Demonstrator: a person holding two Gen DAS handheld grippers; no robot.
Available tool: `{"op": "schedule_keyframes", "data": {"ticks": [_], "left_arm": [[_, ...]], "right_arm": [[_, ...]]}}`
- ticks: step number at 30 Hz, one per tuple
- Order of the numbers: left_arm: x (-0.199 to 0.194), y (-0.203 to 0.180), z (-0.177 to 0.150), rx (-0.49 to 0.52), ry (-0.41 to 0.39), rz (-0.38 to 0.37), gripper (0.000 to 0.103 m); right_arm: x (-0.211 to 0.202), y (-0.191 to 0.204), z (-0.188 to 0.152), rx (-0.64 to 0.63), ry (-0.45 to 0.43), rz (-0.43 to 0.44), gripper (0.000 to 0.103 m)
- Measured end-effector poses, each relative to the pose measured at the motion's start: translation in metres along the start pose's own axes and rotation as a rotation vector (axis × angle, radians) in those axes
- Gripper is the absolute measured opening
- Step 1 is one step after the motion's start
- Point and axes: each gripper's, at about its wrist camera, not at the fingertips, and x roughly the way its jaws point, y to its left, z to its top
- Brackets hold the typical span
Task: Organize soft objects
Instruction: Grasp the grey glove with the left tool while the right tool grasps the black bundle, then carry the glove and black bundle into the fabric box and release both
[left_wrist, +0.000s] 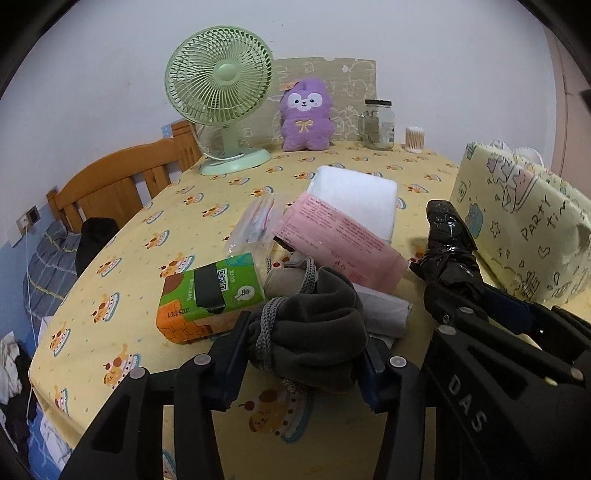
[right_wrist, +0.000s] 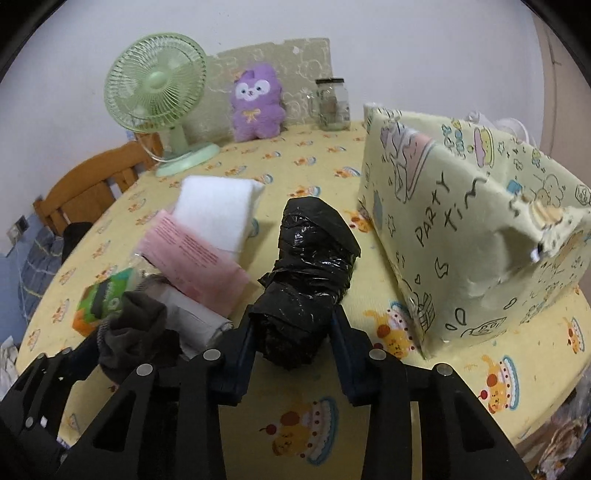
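Both grippers are at the grasp now: the left gripper is clamped around a dark grey knitted bundle at lower centre of its view, its grey cord draped over the near side, while the right gripper pinches the near end of a black plastic-wrapped roll in the middle of its frame. Both pieces rest on the yellow cake-print bench. The roll's long axis runs away from the camera, its far end pointing up-frame toward the glass jar; the bundle is lumpy, with no clear axis. Judging by the open "PARTY" storage box at right, just beside the roll, the next move looks like lifting it clear and over the box wall without loosening the crinkly wrap.
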Motion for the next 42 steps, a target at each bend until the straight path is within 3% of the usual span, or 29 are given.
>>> {"op": "schedule_keyframes", "data": {"ticks": [23, 33, 42], "left_arm": [[-0.073, -0.004, 0.051, -0.070, -0.124, -0.062, 0.050], [-0.099, -0.012, 0.078, -0.067, -0.159, -0.043, 0.050], [-0.102, -0.037, 0.104, -0.076, -0.139, -0.093, 0.050]], "right_arm": [[-0.094, 0.000, 0.049, -0.033, -0.198, 0.019, 0.041], [-0.122, -0.005, 0.074, -0.038, -0.223, 0.056, 0.041], [-0.137, -0.029, 0.101, -0.050, -0.231, 0.059, 0.041]]}}
